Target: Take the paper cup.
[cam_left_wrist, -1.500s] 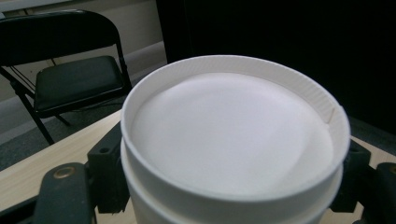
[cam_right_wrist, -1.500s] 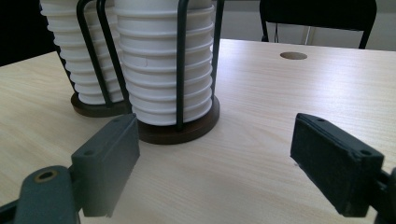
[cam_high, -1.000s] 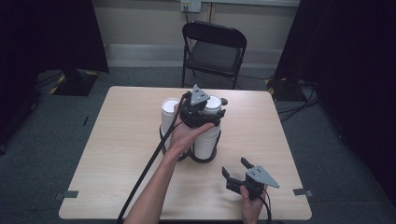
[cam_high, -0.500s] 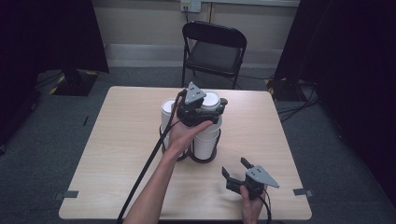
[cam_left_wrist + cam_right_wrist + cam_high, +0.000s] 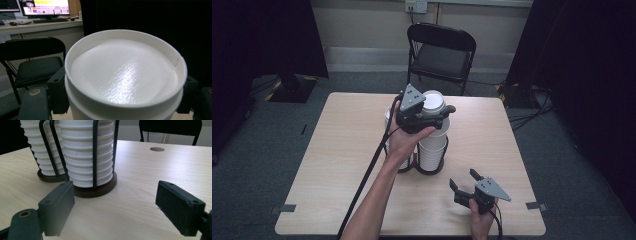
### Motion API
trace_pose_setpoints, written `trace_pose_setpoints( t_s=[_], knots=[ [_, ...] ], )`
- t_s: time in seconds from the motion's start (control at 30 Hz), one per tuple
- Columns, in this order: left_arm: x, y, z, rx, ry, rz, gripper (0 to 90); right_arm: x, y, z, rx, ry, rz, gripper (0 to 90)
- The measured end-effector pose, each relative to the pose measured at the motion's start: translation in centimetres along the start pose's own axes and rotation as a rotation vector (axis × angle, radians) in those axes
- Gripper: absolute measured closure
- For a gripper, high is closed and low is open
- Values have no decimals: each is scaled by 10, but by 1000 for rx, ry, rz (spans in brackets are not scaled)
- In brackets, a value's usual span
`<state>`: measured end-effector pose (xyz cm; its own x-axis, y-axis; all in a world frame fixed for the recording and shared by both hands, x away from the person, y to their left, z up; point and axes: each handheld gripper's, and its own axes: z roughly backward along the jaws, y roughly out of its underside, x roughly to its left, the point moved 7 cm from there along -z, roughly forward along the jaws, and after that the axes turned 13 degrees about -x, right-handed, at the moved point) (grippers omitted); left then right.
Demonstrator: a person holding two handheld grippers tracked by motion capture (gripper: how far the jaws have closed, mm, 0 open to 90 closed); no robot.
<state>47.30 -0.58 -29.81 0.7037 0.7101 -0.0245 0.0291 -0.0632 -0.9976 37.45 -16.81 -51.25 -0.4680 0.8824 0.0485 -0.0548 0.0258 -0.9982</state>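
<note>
Left tool (image 5: pixel 439 112) gripping top white cup (image 5: pixel 125 75) by both sides, holding it at top of right-hand cup stack (image 5: pixel 432 150) in wire rack near middle of desk (image 5: pixel 337 150). Right tool (image 5: pixel 466 182) hanging wide open, holding nothing, just above desk near front edge, close beside rack (image 5: pixel 95 187).

Left hand-held gripper (image 5: pixel 439 111) raised, jaws clamped, right hand-held gripper (image 5: pixel 465 182) low, jaws apart
</note>
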Motion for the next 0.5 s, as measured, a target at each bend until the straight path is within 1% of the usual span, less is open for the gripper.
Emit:
trace_pose_setpoints(
  t_s=[0.27,0.4,0.43,0.47,0.5],
  knots=[
    [3,-11,8,-29,-5,6,220,0,0,0,-3,0,1,152],
    [6,-17,14,-52,-1,39,220,0,0,0,1,1,3,152],
    [6,-18,15,-63,-9,40,220,0,0,0,1,1,3,152],
    [6,-19,17,-61,-11,27,220,0,0,0,2,1,4,152],
    [6,-20,18,-63,-11,27,220,0,0,0,2,1,4,152]
  ],
)
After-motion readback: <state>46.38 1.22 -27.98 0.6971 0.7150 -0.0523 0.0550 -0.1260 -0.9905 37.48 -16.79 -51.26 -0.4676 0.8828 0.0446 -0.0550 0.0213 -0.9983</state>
